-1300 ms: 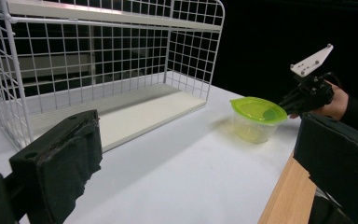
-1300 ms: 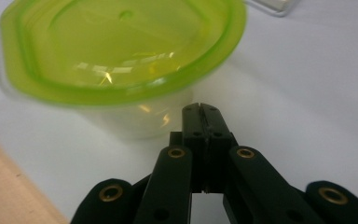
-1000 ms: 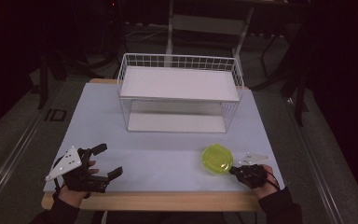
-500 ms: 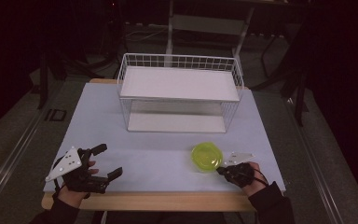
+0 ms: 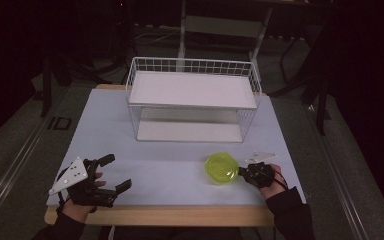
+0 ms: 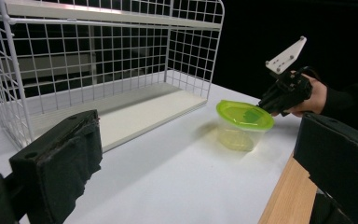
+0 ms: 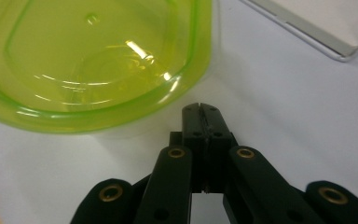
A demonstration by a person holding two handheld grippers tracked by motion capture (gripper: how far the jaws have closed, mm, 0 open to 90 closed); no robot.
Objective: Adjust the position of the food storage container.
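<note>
The worktop (image 5: 145,150) carries a white wire rack (image 5: 192,105) at its far middle, and everything else is placed from that rack; the lower shelf of the rack sits open toward the person. In front of the rack's right front corner, nearer the person, stands a clear tub with a lime-green lid (image 5: 221,168); a second ago it stood farther out to the right, so it has slid inward and a little closer to the rack. The right gripper (image 5: 243,172) is just behind the tub on the side away from the rack's centre, jaws pressed flat together with nothing between them, tips at or just short of the lid's rim (image 7: 168,95); it has travelled along with the tub, which reads as a closed-jaw push rather than a grasp. Judged from this, the tub is being nudged toward the rack and has some way left. Well off the rack's left front corner, the left gripper (image 5: 111,172) rests with jaws spread and empty.
</note>
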